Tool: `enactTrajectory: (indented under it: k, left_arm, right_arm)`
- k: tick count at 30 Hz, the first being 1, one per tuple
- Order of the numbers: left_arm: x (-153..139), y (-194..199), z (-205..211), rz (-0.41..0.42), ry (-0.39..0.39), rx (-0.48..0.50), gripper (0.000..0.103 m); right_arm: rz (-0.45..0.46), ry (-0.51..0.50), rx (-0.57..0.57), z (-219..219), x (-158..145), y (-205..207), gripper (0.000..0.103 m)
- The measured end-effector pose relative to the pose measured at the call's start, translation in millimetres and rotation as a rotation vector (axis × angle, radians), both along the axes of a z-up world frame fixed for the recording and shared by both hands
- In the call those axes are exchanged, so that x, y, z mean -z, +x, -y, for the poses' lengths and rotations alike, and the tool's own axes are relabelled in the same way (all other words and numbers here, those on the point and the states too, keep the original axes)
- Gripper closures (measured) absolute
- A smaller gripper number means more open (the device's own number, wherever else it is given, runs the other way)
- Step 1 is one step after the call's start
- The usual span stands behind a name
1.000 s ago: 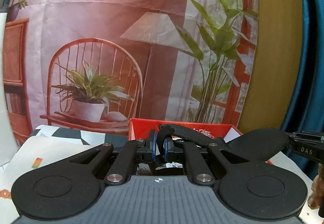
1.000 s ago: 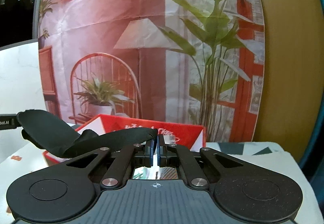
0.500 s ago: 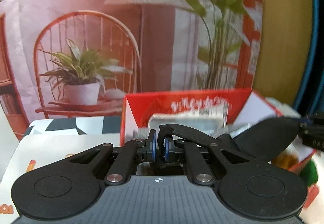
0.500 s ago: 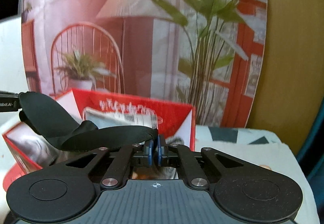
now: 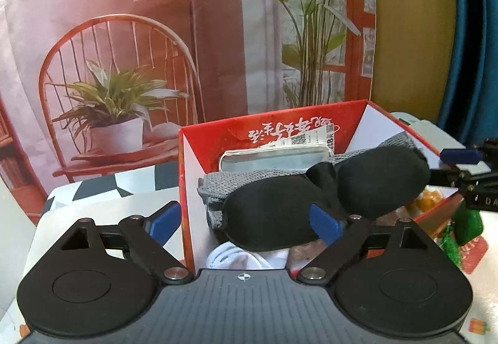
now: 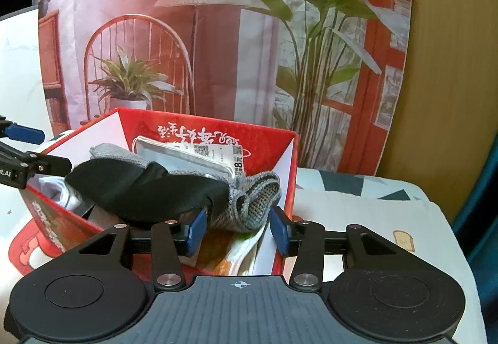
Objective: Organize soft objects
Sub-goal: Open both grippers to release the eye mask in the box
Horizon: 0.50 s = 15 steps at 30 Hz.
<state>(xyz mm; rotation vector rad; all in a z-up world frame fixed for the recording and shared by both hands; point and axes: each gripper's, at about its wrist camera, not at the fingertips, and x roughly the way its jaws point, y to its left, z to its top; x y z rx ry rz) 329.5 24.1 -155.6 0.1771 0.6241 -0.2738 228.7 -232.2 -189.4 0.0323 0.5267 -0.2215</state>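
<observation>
A black padded eye mask (image 5: pixel 311 204) (image 6: pixel 146 191) lies loose across a grey knitted cloth (image 5: pixel 218 188) (image 6: pixel 255 197) inside the open red box (image 5: pixel 280 123) (image 6: pixel 267 138). My left gripper (image 5: pixel 246 222) hangs over the box's near left corner. Its jaws are opening wide and neither blue pad presses on the mask. My right gripper (image 6: pixel 238 232) is at the box's right end with its jaws opening. The end of the grey cloth shows between its fingers, untouched. White socks (image 5: pixel 246 255) lie under the mask.
A silver packet with a label (image 5: pixel 274 159) (image 6: pixel 183 157) leans on the box's back wall. The box stands on a patterned tablecloth (image 6: pixel 358 210). A printed backdrop with a chair and plants (image 5: pixel 155 64) hangs behind. A green and orange item (image 5: pixel 467 222) lies right of the box.
Both grippers were shut on the eye mask's ends, holding it above the box. They sank toward the box and opened; the mask now rests inside on the grey cloth.
</observation>
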Motion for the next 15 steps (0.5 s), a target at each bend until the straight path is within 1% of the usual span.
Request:
enactTrajectory:
  k: [2,9,12,15]
  left_arm:
    - [-3,-7,-1,0.008,-0.006,0.001,0.012]
    - [-9,-42,-3,0.028,-0.064,-0.002,0.012]
    - [-5,-60,-7,0.024,-0.099,-0.010,0.012]
    - [7,-77,-14,-0.001,-0.132,-0.019,0.012]
  right_arm:
    - [0.007,0.007,-0.003,-2,-1,-6,0.055]
    - [0.066,0.082,0.010,-13,-3,-35,0.054]
    - [0.094,0.113,0.009,-21,-3,-49,0.053]
    - [0.108,0.136,-0.003,-33,1,-62,0.053]
